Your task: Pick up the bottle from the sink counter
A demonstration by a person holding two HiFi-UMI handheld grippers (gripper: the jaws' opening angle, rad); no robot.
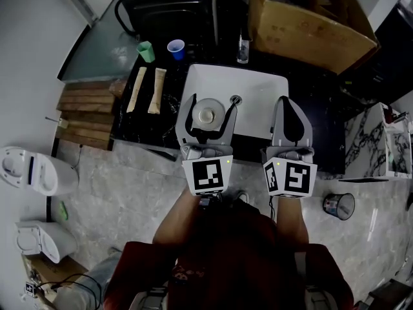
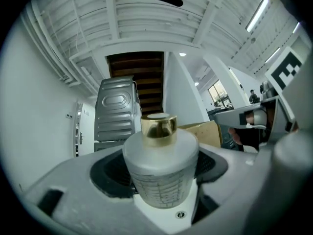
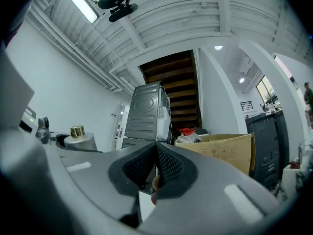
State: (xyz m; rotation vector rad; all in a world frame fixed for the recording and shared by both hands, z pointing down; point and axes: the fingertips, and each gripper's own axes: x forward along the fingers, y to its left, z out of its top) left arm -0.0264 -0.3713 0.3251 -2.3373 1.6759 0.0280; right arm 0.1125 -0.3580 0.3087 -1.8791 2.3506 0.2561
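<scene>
A frosted bottle (image 1: 208, 115) with a gold cap stands upright between the jaws of my left gripper (image 1: 211, 103), over the white sink (image 1: 261, 86). In the left gripper view both black pads (image 2: 113, 173) press against the sides of the bottle (image 2: 159, 153), so the left gripper (image 2: 161, 177) is shut on it; the sink's drain (image 2: 181, 214) shows below. My right gripper (image 1: 284, 102) hovers over the sink's right edge, and in its own view the right gripper (image 3: 155, 148) has its jaws meeting at the tip with nothing held. That view also catches the bottle (image 3: 80, 140) at far left.
On the dark counter (image 1: 139, 124) left of the sink lie two long paper packets (image 1: 137, 89), with a green cup (image 1: 146, 50) and a blue cup (image 1: 175, 48) behind. A small dark bottle (image 1: 243, 47) stands behind the sink. A cardboard box (image 1: 310, 18) sits at the back right.
</scene>
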